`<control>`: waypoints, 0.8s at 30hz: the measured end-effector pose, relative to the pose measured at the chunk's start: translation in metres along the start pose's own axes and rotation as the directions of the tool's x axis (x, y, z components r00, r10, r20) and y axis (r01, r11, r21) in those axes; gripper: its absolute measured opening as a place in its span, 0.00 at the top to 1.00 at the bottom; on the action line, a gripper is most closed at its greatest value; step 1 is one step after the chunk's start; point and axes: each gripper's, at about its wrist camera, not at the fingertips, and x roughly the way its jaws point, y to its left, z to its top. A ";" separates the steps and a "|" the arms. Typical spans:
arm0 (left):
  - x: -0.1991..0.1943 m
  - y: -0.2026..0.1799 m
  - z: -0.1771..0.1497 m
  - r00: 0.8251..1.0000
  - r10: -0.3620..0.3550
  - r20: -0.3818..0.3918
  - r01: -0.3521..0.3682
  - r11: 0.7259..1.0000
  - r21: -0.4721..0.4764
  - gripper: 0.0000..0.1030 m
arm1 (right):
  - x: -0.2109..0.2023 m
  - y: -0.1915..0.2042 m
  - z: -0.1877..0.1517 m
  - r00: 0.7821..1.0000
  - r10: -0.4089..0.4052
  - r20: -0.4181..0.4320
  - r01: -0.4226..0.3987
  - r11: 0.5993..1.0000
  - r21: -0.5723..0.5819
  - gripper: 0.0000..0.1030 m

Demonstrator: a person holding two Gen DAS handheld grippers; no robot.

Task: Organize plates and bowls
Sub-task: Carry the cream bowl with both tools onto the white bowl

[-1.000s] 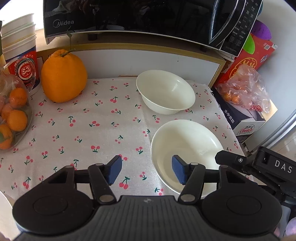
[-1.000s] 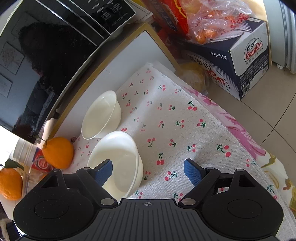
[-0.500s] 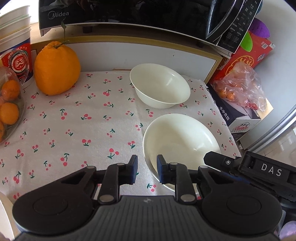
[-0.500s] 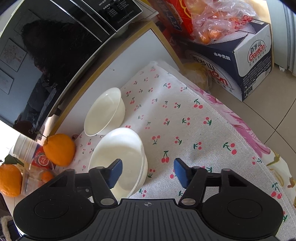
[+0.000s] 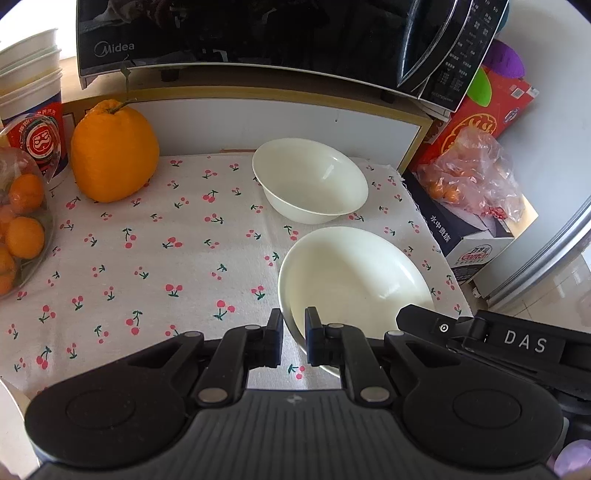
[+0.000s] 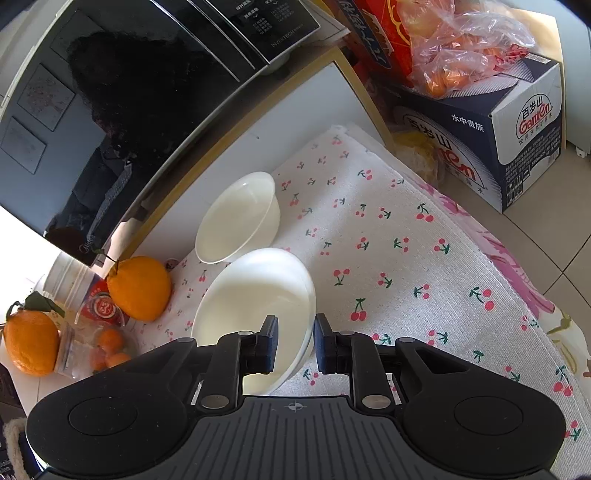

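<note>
Near bowl (image 5: 354,280) at table's right edge on cherry cloth (image 5: 155,258), left tongs (image 5: 293,338) and right tongs (image 6: 295,341) just closed, clamped on its rim, far bowl (image 5: 310,181) behind, orange (image 5: 114,151), microwave (image 5: 258,33) above.

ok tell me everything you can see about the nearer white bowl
The nearer bowl is plain glossy white, wide, shallow and empty, probably ceramic. It sits upright on the cherry-print cloth, in front of a deeper white bowl. The left hand-held gripper and right hand-held gripper have just closed on opposite sides of its rim.
</note>
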 end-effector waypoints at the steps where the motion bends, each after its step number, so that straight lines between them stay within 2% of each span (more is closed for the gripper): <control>1: -0.002 0.000 0.000 1.000 0.002 0.003 -0.002 1.000 0.001 0.90 | -0.001 0.001 0.000 1.000 0.003 0.001 -0.003 1.000 -0.001 0.81; 24: -0.072 0.017 -0.002 0.994 0.053 0.095 -0.054 0.999 0.006 0.90 | -0.040 0.054 -0.011 0.997 0.082 0.003 -0.082 0.994 -0.069 0.80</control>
